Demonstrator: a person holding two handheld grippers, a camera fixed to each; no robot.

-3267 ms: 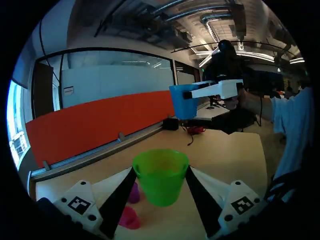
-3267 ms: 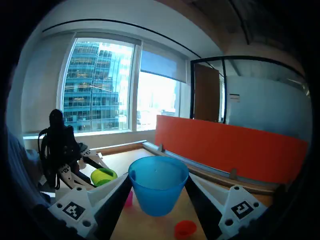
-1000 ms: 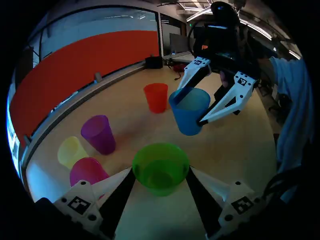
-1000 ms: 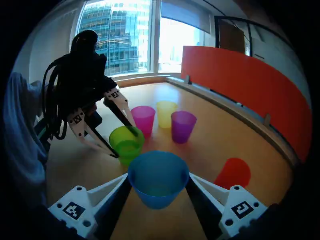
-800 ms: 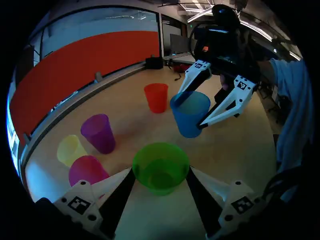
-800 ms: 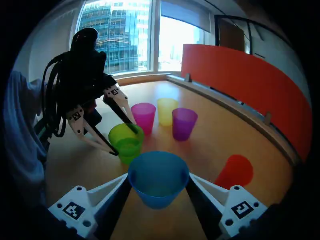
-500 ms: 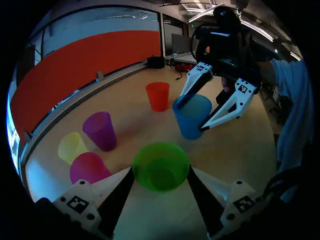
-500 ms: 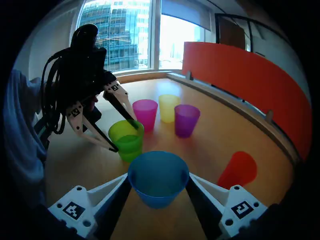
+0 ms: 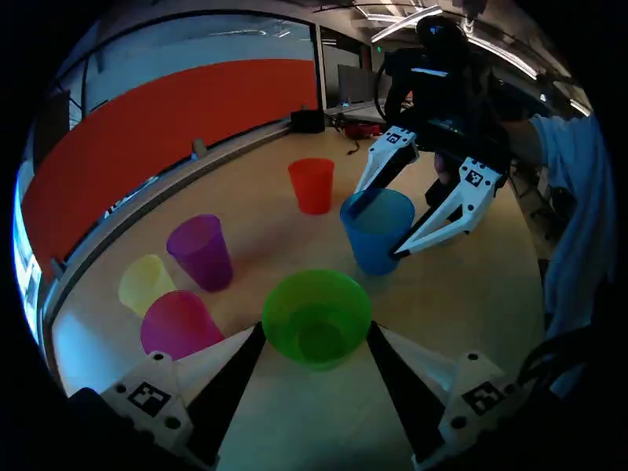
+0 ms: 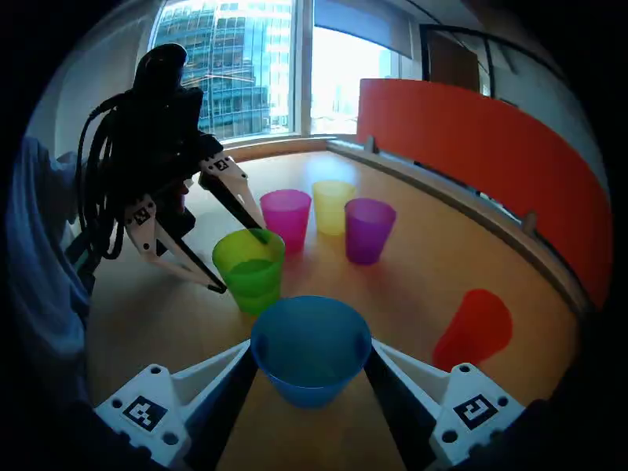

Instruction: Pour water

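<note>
Your left gripper (image 9: 316, 330) is drawn in narrow on the green cup (image 9: 316, 314), both fingers pressing its sides at lower centre of the left gripper view. Your right gripper (image 10: 312, 353) grips the blue cup (image 10: 312, 345) the same way, at lower centre of the right gripper view.

Beneath both spreads the wooden table (image 9: 471, 290), with the orange partition (image 9: 157, 118) along its far edge at the upper left of the left gripper view. The two held cups are upright and near each other, low over the wood. I cannot tell whether either base touches it.

Four spare cups stand clear in the left gripper view: the red cup (image 9: 312, 184) at upper centre, then the purple cup (image 9: 201, 251), yellow cup (image 9: 144, 281) and pink cup (image 9: 177, 326) clustered at the left.

A darker band low in the green wall, seen in the right gripper view, may be water; what the blue one holds is unclear.

To pour well, fix the receiving cup level and steady first. Bring the pouring rim over the other mouth before you tilt, then roll your wrist slowly so the stream begins thin. These walls look thin and will likely flex, so do not squeeze harder as you tip. Mind the pink cup beside your left finger.
</note>
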